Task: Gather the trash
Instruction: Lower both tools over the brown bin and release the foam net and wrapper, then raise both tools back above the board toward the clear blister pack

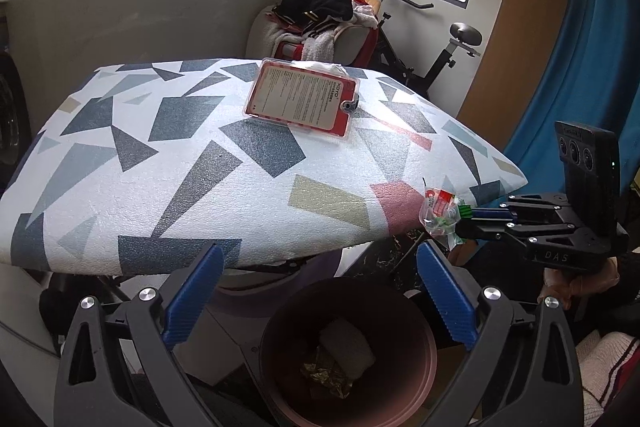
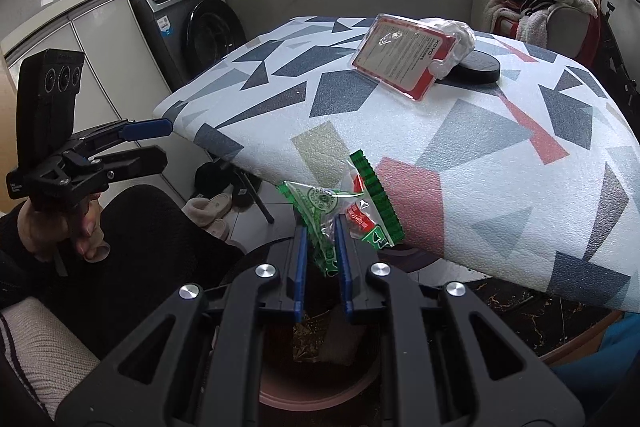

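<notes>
My right gripper (image 2: 322, 227) is shut on a clear plastic wrapper with green and red print (image 2: 352, 207) and holds it in the air beside the table's near edge, above a brown trash bin (image 2: 280, 391). The same wrapper (image 1: 440, 211) and right gripper (image 1: 466, 217) show at the right of the left wrist view. My left gripper (image 1: 320, 291) is open and empty above the bin (image 1: 424, 343), which holds a white wad and crumpled gold foil. A red-and-white blister package (image 1: 302, 97) lies on the patterned table (image 1: 160, 167), with a crumpled white bag (image 2: 460, 31) behind it.
A black round disc (image 2: 476, 65) lies under the package. A washing machine (image 2: 200, 27) and cabinets stand at the left. A chair piled with clothes (image 1: 320, 23) and an exercise bike (image 1: 440, 55) stand behind the table. Slippers (image 2: 212, 211) lie on the floor.
</notes>
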Demonstrator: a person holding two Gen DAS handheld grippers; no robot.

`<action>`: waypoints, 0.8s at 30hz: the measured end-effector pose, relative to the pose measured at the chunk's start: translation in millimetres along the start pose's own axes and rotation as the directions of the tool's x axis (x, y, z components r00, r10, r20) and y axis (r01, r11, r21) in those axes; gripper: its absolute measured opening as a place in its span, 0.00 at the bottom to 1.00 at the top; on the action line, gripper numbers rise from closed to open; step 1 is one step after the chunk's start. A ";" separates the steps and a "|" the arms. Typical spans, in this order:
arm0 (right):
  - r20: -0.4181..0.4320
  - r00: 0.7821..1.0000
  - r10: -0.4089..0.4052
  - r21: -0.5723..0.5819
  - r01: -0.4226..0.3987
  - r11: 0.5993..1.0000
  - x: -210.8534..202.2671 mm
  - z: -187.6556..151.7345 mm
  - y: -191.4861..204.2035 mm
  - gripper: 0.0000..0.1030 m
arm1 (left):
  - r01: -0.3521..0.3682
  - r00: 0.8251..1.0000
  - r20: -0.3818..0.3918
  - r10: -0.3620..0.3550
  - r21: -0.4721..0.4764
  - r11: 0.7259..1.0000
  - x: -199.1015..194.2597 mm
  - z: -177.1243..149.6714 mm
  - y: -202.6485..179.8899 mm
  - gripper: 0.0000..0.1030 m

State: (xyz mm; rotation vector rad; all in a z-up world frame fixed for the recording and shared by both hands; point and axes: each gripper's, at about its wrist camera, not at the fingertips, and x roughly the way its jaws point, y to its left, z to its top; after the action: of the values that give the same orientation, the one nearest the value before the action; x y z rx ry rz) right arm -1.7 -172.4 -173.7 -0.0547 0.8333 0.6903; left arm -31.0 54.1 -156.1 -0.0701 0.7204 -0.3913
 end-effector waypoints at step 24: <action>-0.125 0.992 -0.018 0.005 0.019 1.000 23.1 -11.0 1.3 0.84 | -0.019 1.000 -0.015 0.019 -0.032 0.999 6.1 -4.1 5.6 0.92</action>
State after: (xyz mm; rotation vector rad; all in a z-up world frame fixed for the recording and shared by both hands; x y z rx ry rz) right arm 1.1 -162.3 -197.1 -0.1005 0.9537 0.6714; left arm -27.7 57.4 -164.1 -0.0904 0.7409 -0.3625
